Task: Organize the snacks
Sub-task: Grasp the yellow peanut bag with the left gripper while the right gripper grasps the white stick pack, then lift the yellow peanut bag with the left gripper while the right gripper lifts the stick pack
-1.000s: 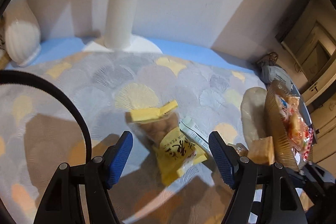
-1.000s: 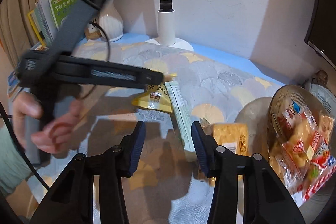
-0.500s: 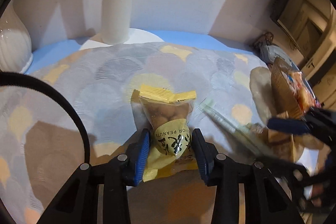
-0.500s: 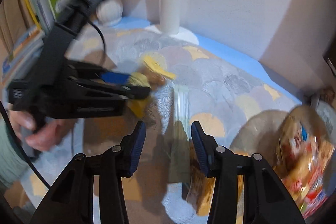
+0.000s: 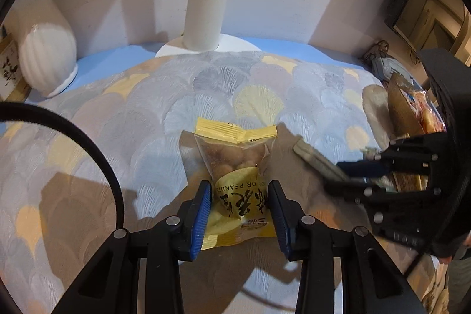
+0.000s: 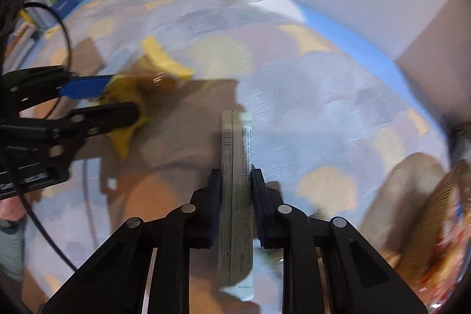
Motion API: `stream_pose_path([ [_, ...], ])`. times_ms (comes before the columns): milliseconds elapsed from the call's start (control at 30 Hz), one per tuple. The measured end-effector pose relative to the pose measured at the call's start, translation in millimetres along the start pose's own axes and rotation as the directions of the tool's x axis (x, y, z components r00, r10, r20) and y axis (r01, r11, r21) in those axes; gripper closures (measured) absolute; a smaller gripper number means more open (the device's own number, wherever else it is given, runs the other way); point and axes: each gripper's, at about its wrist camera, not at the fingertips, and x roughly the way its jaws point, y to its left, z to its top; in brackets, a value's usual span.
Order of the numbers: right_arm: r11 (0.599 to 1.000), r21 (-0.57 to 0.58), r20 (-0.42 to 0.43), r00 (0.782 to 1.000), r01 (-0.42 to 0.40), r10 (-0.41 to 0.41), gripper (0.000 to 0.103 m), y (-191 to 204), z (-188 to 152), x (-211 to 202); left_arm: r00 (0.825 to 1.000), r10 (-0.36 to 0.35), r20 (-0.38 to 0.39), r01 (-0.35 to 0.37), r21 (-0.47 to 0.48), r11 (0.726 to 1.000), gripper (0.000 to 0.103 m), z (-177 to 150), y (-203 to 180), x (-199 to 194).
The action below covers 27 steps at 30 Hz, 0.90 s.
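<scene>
Snacks mostly loose on the patterned cloth (image 5: 132, 114): peanut packet (image 5: 235, 167) clamped in the left gripper (image 5: 240, 214), pale green stick sachet (image 6: 237, 167) pinched in the right gripper (image 6: 235, 196). Basket (image 5: 403, 111) at right partly filled. Both pairs of jaws just closing, from wide a second ago. Carrying to the basket remaining, probably.

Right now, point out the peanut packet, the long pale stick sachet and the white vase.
peanut packet (image 5: 235, 164), left wrist view, on its clear window.
long pale stick sachet (image 6: 237, 137), right wrist view, on its printed upper part.
white vase (image 5: 47, 61), left wrist view, on its ribbed belly.
</scene>
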Motion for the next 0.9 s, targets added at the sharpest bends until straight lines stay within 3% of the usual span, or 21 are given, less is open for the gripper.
stream_pose_path([
  [67,1.0,-0.003,0.006,1.0,-0.02,0.02,0.084,10,-15,-7,1.0,-0.009,-0.002,0.009,-0.008,1.0,0.065,-12,0,-8],
  [167,0.993,0.027,0.018,0.994,-0.112,0.111,0.084,16,-46,-16,0.999,-0.032,-0.001,0.032,-0.005,0.999,0.066,-38,-4,-22],
  [300,0.991,0.023,0.055,0.99,-0.132,0.131,0.084,30,-93,-33,0.998,-0.06,-0.018,0.061,0.067,0.996,0.066,-79,-24,-44],
  [400,0.99,0.055,0.128,0.984,-0.129,0.121,0.083,38,-124,-47,0.999,-0.04,-0.002,0.04,0.1,0.994,0.064,-97,-38,-54],
  [467,0.983,0.099,0.176,0.975,-0.155,0.136,0.078,34,-139,-49,1.0,-0.024,0.015,0.023,0.093,0.995,0.041,-102,-42,-55],
  [533,0.967,0.141,0.233,0.957,-0.211,0.175,0.072,28,-154,-53,1.0,-0.009,0.025,0.007,0.06,0.998,0.032,-106,-41,-52],
  [667,0.965,0.141,0.274,0.945,-0.224,0.179,0.071,31,-163,-54,0.998,-0.01,0.067,0.009,0.002,1.0,0.032,-108,-34,-46],
  [900,0.961,0.131,0.351,0.918,-0.245,0.186,0.069,33,-175,-53,0.995,-0.011,0.097,0.012,-0.018,1.0,0.036,-110,-30,-48],
])
